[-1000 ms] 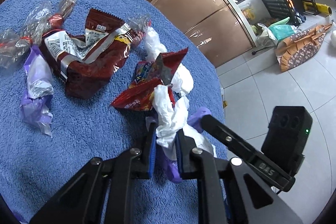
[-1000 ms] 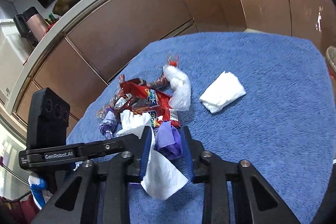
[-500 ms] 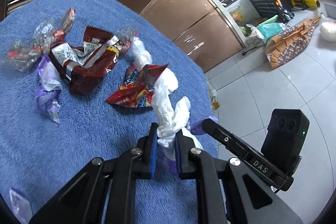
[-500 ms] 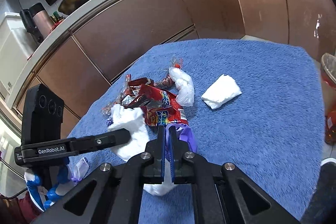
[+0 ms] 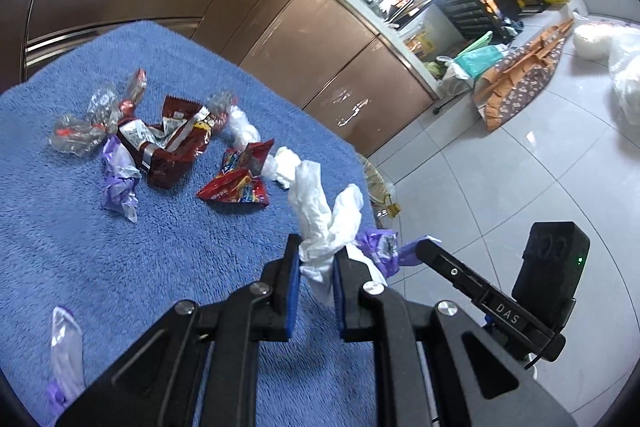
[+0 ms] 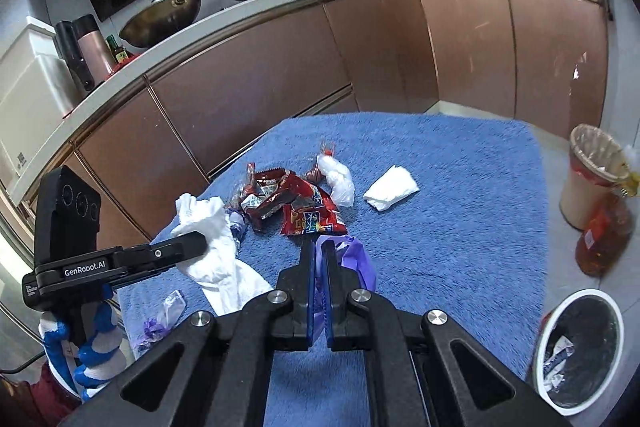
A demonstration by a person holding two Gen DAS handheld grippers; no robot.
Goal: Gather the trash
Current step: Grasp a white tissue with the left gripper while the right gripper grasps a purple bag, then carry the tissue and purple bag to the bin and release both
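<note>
My left gripper (image 5: 317,251) is shut on a crumpled white tissue (image 5: 320,211) and holds it above the blue towel-covered table (image 5: 120,287). In the right wrist view that tissue (image 6: 208,227) hangs from the left gripper (image 6: 188,247) at the left. My right gripper (image 6: 319,247) is shut on a purple wrapper (image 6: 356,263), also lifted off the towel. Still lying on the towel are a dark red snack bag (image 5: 172,147), a colourful red wrapper (image 5: 236,183), clear wrappers (image 5: 80,135), another purple wrapper (image 5: 118,179) and a flat white tissue (image 6: 390,187).
A white-rimmed bin (image 6: 588,293) with a black liner stands on the floor at the lower right. Beyond it are a tan lined basket (image 6: 592,163) and an oil bottle (image 6: 604,235). Brown kitchen cabinets (image 6: 280,75) run behind the table. A small clear wrapper (image 5: 64,347) lies near the towel's front.
Both grippers have risen from the towel with their pieces. The right gripper's jaws closed on the purple wrapper. The left gripper kept its grip on the white tissue.
</note>
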